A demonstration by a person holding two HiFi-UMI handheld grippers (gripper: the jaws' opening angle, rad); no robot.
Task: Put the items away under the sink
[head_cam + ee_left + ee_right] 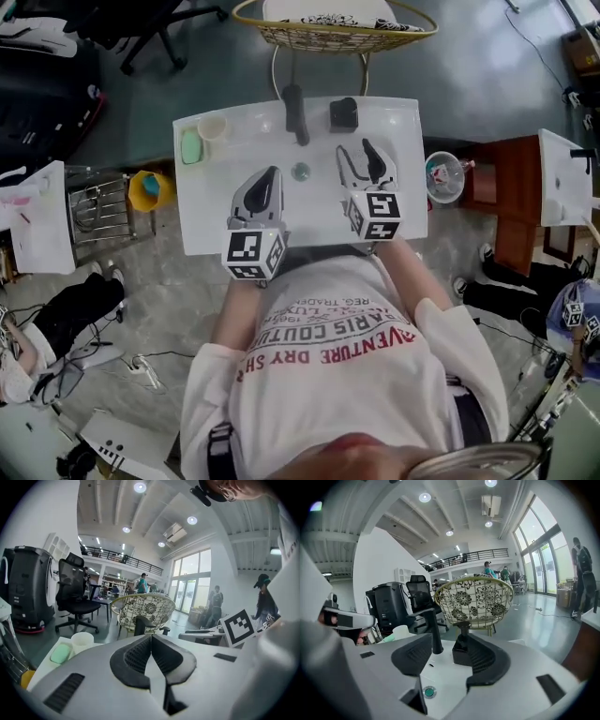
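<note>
A white desk (211, 216) with a shallow basin sunk in it fills the middle of the head view, and a wicker chair (333, 28) stands just beyond its far edge. The person leans over the near edge with a tool in each hand, both held over the basin. The left tool (272, 173) has its jaws pressed together with nothing between them, its tip pointing towards the back of the desk. The right tool (356, 150) has its jaws spread and holds nothing; through its gap the right gripper view shows the black faucet (293, 112) and the black dispenser (343, 113), which stand side by side at the back edge, apart from the jaws. At the back left corner of the desk a white cup (212, 127) stands upright, with a green soap bar (191, 146) just beside it on its left. The small green drain (300, 172) lies in the basin between the two tools.
</note>
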